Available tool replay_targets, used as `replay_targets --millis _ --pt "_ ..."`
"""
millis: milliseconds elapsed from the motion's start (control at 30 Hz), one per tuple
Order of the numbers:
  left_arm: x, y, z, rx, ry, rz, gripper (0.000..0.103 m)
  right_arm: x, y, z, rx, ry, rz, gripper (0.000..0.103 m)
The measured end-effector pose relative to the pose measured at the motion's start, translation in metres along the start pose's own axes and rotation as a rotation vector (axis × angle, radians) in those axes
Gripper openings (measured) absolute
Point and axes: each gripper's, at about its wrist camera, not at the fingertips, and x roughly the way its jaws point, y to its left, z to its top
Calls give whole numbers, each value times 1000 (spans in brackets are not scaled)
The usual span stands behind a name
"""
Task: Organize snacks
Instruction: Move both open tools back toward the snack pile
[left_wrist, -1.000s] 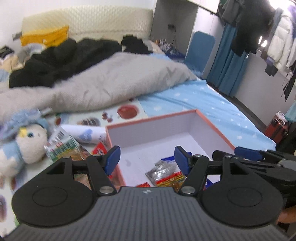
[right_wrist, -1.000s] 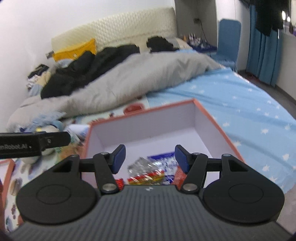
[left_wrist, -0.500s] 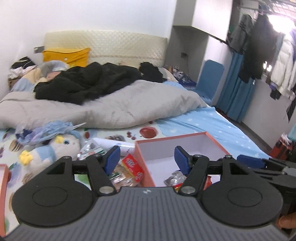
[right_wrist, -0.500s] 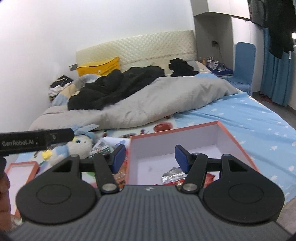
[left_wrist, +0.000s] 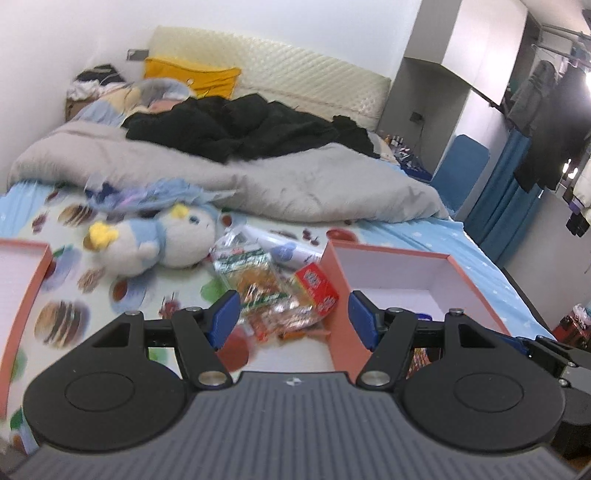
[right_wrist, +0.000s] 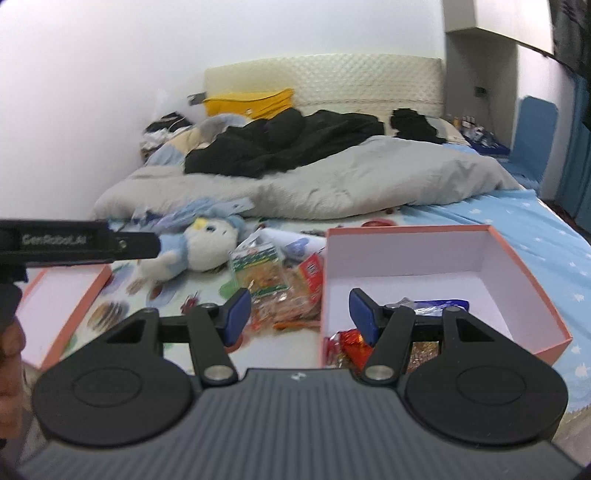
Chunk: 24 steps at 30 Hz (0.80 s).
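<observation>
1. A pink lid (right_wrist: 62, 295) lies far left, beside a plush penguin (right_wrist: 207, 243).
2. The snack pile (left_wrist: 273, 291) sits mid-bed, below the left gripper (left_wrist: 290, 314), whose jaws stand apart and empty.
3. The right gripper (right_wrist: 297, 314) (likewise parted, holding nothing) straddles the wall of the box (right_wrist: 517, 258), which contains some snacks.

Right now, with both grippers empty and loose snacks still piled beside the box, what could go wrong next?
The snack pile overlaps heavily, so open jaws may grab two packets or tear crinkly wrap. It sits tight against the box wall, which a finger could catch. The plush toy lies close behind and might be nudged.
</observation>
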Motion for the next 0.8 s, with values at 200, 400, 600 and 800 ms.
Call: replay_targets --millis 200,400,600,800 --pt "2 20 -30 -41 52 23 70 -2 17 -24 -70 24 23 61" --pt "9 43 -53 -119 91 20 70 3 35 -38 -169 78 31 61" --pt "29 68 -59 -214 116 3 70 21 50 -44 -291 138 3 61" --pt "62 89 -53 -282 139 -27 70 46 60 -39 -391 168 2 61"
